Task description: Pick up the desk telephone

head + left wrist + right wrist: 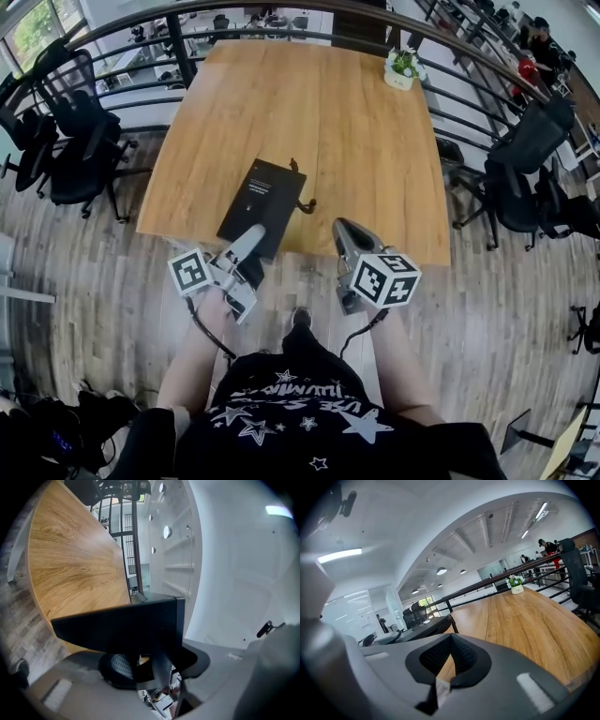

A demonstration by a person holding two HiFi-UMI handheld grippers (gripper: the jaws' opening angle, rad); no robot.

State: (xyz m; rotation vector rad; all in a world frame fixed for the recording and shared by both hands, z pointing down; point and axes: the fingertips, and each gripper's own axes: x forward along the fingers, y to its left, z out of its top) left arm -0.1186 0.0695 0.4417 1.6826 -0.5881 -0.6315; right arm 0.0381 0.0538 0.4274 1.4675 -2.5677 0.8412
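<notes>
Left gripper [251, 238], rolled sideways, clamps the desk telephone [263, 190] by its near edge; right gripper [345, 229] hovers alongside, jaws together, empty.

One telephone [262, 192]; two tools [253, 234] [342, 230]; one plant [403, 66].

The person stands with both bare forearms reaching forward and down. The left tool [254, 232] is rolled to one side, its jaws drawn close and their tips covered. The right tool [343, 226] is level beside it, jaws together and empty.
</notes>
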